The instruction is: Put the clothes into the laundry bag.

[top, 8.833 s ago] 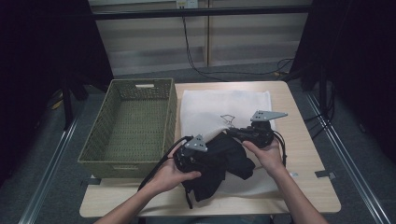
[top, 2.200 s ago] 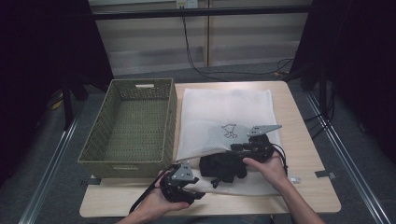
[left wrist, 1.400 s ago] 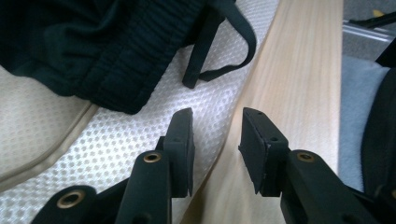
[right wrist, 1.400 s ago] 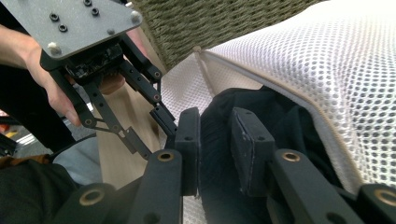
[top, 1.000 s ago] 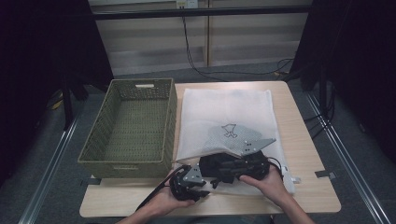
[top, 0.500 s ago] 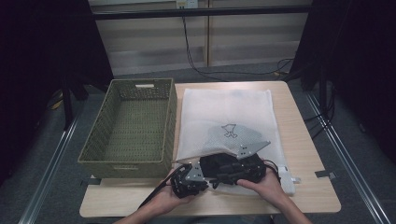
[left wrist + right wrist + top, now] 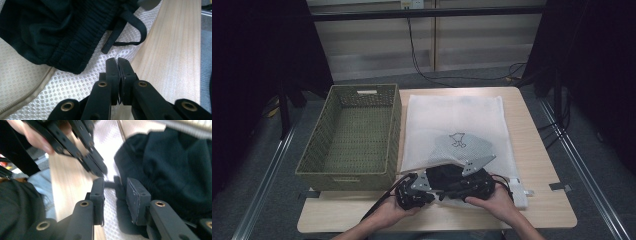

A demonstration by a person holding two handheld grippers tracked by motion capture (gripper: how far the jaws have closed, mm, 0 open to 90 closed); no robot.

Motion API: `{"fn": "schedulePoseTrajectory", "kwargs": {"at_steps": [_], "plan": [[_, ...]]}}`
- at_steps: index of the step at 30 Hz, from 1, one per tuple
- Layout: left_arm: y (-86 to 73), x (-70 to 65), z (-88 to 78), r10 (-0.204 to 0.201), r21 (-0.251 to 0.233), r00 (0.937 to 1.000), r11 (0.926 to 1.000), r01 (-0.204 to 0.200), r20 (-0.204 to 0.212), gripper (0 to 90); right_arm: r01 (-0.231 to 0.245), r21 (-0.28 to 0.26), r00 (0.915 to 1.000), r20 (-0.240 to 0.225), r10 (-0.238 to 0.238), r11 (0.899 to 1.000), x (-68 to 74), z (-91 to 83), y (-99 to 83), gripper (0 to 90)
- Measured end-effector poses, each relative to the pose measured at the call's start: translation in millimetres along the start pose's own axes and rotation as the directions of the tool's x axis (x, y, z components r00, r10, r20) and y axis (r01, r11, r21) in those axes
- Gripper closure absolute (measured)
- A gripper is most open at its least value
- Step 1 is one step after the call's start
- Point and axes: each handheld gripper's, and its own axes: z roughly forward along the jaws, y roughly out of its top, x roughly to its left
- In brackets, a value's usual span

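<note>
Dark garment [image 7: 451,176] at the near edge of the table [image 7: 542,150], bunched on the white mesh laundry bag [image 7: 452,120] and seemingly part-way into its mouth — a flap of mesh is lifted over it at 12 o'clock. In the high view the garment sits between the two tools: left gripper [image 7: 412,192] at about 8 o'clock of it, right gripper [image 7: 464,187] against its 4 to 5 o'clock side.

Left gripper view: left gripper [image 7: 118,61] jaws pressed together, pinching what looks like the bag's mesh edge, though the pinch point is poorly seen. Garment waistband and drawstring loop [image 7: 125,30] lie just beyond the tips, toward 11 to 12 o'clock, apart from them.

Right gripper view: right gripper [image 7: 115,185] jaws part open, just now closing a little, with the cord crossing the gap between the tips; pads not pressing on it. Garment bulk at 1 to 3 o'clock, against the right-hand jaw. Green wicker basket [image 7: 354,135] at 10 o'clock of the garment, beside the bag.
</note>
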Motion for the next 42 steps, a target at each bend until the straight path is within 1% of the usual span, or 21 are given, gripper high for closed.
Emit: {"fn": "schedulePoseTrajectory", "kwargs": {"at_steps": [2,3,4,7,9,10,11,12,15,16,18,19,20,22,28,31,33,34,36,40,42], "plan": [[0.4,0.4,-0.2,0.005,0.006,1.0,1.0,-0.005,0.007,88.1,0.001,0.009,1.0,0.0,-0.001,1.0,-1.1,2.0,-1.8,69.0],[0.5,0.0,0.1,-0.002,0.002,1.0,1.0,0.002,0.002,88.1,0.003,0.009,1.0,0.006,-0.003,1.0,-1.0,2.4,-1.8,69.0],[0.8,0.4,-0.4,0.003,0.01,1.0,0.9999,-0.003,0.004,88.1,0.002,0.006,1.0,0.009,-0.002,1.0,-1.1,2.5,-1.7,69.2],[0.7,0.1,0.1,-0.003,0.003,1.0,1.0,0.003,0.006,88.1,0.002,0.012,0.9998,0.02,-0.003,1.0,-4.1,4.1,-2.8,71.8],[1.1,0.6,-0.5,0.005,0.012,0.9999,0.9999,-0.006,0.011,88.1,-0.011,0.025,0.9995,0.03,0.01,1.0,-8.9,5.5,-5.3,73.6],[1.2,0.2,0.0,-0.004,0.009,1.0,1.0,0.004,0.007,88.2,-0.013,0.024,0.9994,0.033,0.012,1.0,-11.1,6.5,-6.3,73.7],[1.3,-0.8,0.4,-0.009,0.004,1.0,1.0,0.009,0.003,88.3,-0.03,0.027,0.9991,0.031,0.029,0.999,-13.3,7.6,-7.7,74.1],[1.6,-1.5,0.1,-0.003,0.012,1.0,0.9999,0.003,-0.004,88.3,-0.033,0.024,0.999,0.029,0.032,0.999,-15.4,9.1,-8.5,74.4],[1.1,-0.3,0.5,-0.008,0.003,1.0,1.0,0.008,0.004,88.4,-0.025,0.033,0.9986,0.047,0.023,0.999,-15.4,12.3,-8.2,75.3],[1.4,0.1,-0.1,-0.006,0.012,1.0,0.9999,0.006,0.008,88.4,-0.028,0.034,0.9983,0.052,0.026,0.999,-14.9,12.6,-8.1,75.7],[1.2,-0.6,0.5,-0.007,0.004,1.0,1.0,0.007,0.005,88.4,-0.027,0.034,0.9982,0.054,0.025,0.999,-15.0,12.9,-7.8,76.0],[1.2,-0.5,0.4,-0.004,0.004,1.0,1.0,0.004,0.006,88.3,-0.024,0.039,0.9974,0.068,0.021,0.999,-14.9,12.8,-7.2,76.1],[1.4,-0.1,0.7,-0.002,0.002,1.0,1.0,0.002,0.007,88.3,-0.024,0.04,0.9973,0.07,0.021,0.999,-15.0,13.0,-6.7,76.3],[2.0,-0.5,0.2,-0.002,0.013,1.0,0.9999,0.002,0.006,88.3,-0.03,0.043,0.9965,0.08,0.026,0.999,-15.3,14.0,-5.6,76.8],[2.0,-0.5,0.3,0.001,0.012,1.0,0.9999,-0.001,0.007,88.3,-0.049,0.037,0.9956,0.082,0.046,0.998,-19.3,14.7,-3.3,82.0],[2.0,-0.5,0.3,0.002,0.012,1.0,0.9999,-0.002,0.008,88.4,-0.053,0.033,0.9937,0.1,0.05,0.998,-21.0,15.0,-1.7,87.4],[2.0,-0.4,0.3,0.001,0.012,1.0,0.9999,-0.001,0.008,88.4,-0.064,0.031,0.9933,0.099,0.06,0.997,-23.9,15.4,-0.7,87.6],[2.0,-0.4,0.3,0.0,0.012,1.0,0.9999,-0.001,0.009,88.4,-0.059,0.027,0.9934,0.1,0.056,0.998,-24.9,16.0,-0.5,87.7],[2.0,-0.4,0.3,0.001,0.013,1.0,0.9999,-0.001,0.008,88.5,-0.069,0.032,0.992,0.108,0.065,0.997,-24.4,16.9,0.7,87.7],[2.0,-0.6,0.4,0.002,0.012,1.0,0.9999,-0.002,0.006,88.6,-0.068,0.026,0.9898,0.127,0.065,0.997,-26.3,18.3,2.5,87.8],[2.3,-1.2,0.8,0.01,0.011,0.9999,0.9999,-0.01,-0.004,88.6,-0.069,0.016,0.9896,0.128,0.066,0.997,-28.1,19.1,2.8,87.8]]}}
